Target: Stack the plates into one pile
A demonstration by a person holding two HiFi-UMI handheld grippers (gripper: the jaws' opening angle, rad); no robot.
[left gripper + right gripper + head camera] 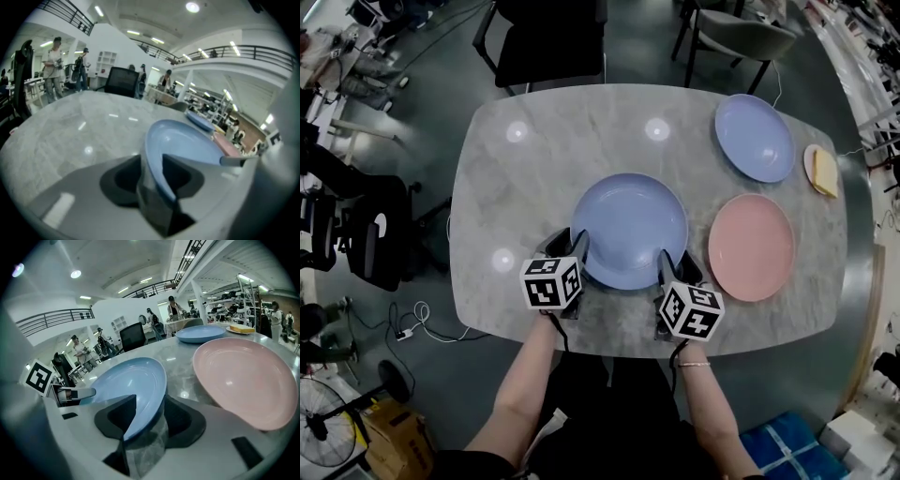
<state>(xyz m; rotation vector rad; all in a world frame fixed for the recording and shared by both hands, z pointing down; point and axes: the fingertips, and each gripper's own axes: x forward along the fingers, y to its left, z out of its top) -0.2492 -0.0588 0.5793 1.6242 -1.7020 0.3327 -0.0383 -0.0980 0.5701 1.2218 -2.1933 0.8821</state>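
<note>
1. A grey marble-patterned oval table [534,178] carries three plates, all lying apart from one another – none is stacked.
2. A large light-blue round plate [628,225] lies flat on the table near its middle, towards the person's edge.
3. A pink round plate [751,247] lies flat just to the right of it, with a strip of bare table between the two rims.
4. A second, smaller light-blue plate [755,138] sits beyond the pink one, near the table's far right edge.
5. Further right, at the rim of the table, a small pale dish [813,159] holds a yellow slab [825,173].
6. The left gripper [569,246] is at the near-left rim of the large blue plate and slopes downward; in the left gripper view its jaws stand apart with the plate's rim in the gap between them, not clamped on it.
7. The right gripper [677,267] is at the near-right rim of the same plate and slopes downward too – in the right gripper view its jaws are spread wide, the blue rim runs between them, and the table top shows through the gap beneath.
8. In both gripper views the plate lies on the table rather than hanging from the jaws.
9. A black chair [548,42] stands at the table's far side.
</note>
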